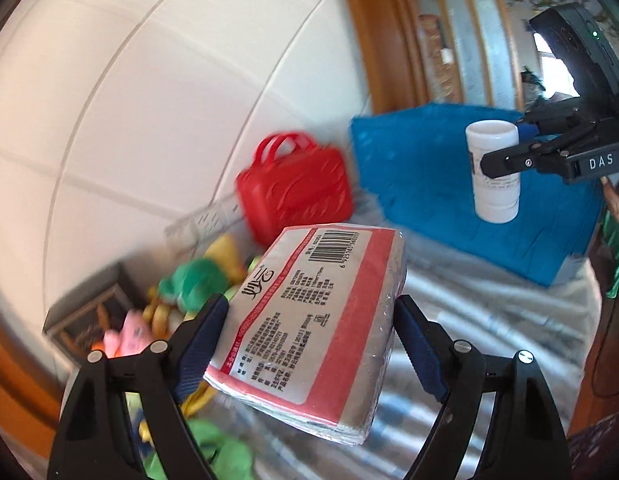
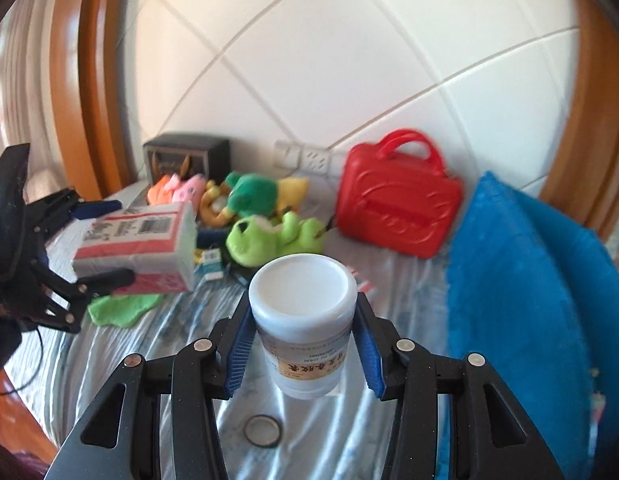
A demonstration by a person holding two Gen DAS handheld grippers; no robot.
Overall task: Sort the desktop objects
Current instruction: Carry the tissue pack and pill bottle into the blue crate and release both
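Slips waiting on both held things

Trouble starts at the left. The left gripper [image 1: 312, 300] is clamped across the width of the tissue pack [image 1: 309, 320], jaws spread wide, and the pack hangs tilted in the air over the left side of the cloth-covered desk [image 2: 129, 360]. The wrapper looks slick and the stack inside soft, so the pads likely bite only on yielding edges. A quick swing or a slackened squeeze could let the pack twist out and drop onto the plush toys [image 2: 253, 204] heaped along the back edge, or onto the green cloth [image 2: 121, 308] below it.

In the middle, the right gripper [image 2: 303, 304] is closed on the white jar [image 2: 303, 292], the blue pads pressing its wide upper band, and the jar is lifted clear of the desk. Its label reads upside down, so it may be held inverted; if so, a loose lid could shed whatever is inside. The smooth round wall could also rotate between the pads.

The tape ring [image 2: 263, 432] lies on the cloth right under the jar; setting down there would leave the jar rocking.

Further right, the red case [image 2: 397, 208] and the blue cushion [image 2: 529, 280] crowd the back right corner, so a wide sweep risks knocking them
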